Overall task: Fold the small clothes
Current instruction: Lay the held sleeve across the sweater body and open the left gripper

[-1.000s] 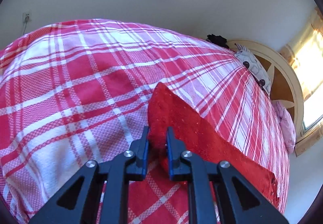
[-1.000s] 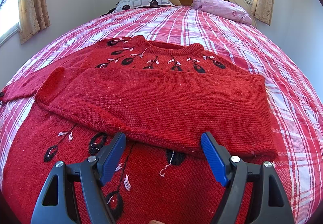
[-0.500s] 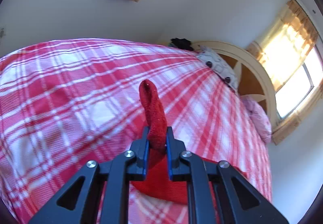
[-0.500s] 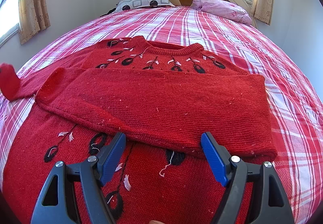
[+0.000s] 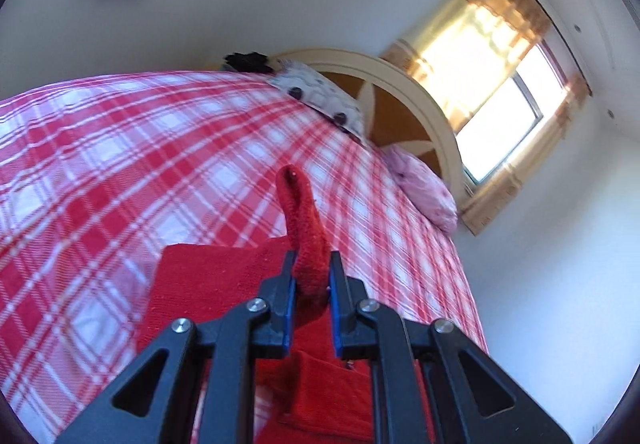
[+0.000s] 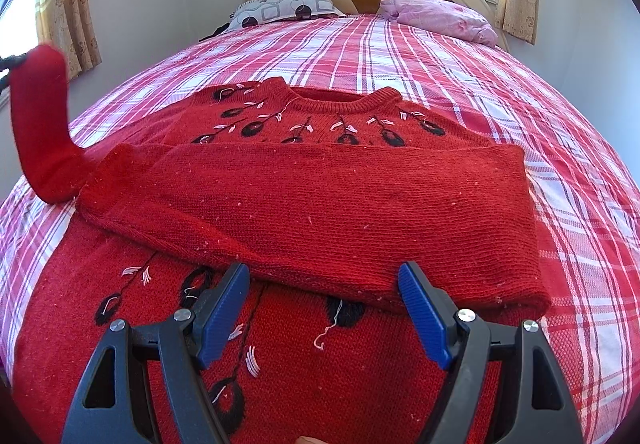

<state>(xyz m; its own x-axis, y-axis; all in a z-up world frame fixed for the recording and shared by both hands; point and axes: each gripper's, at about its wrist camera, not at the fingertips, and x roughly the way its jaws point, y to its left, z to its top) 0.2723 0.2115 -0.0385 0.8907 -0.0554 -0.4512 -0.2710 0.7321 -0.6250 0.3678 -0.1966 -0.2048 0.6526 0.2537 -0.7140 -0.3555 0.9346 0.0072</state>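
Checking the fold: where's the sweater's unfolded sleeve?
In the right wrist view, the sleeve stands lifted at far left, beside the curtain, pinched in the left claw.

Daylight is entering through the window [image 5: 504,123] beside the headboard, blowing out the pane and curtains [image 5: 472,31]. The left wrist view is showing motion blur across the bedspread [image 5: 120,163]; the right view is staying sharp. Fisheye distortion and dark vignetting are bending all edges.

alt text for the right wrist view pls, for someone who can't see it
Open right tongs hover over a red sweater on a plaid bed, one sleeve folded across its chest. At far left, the other sleeve is lifted up.
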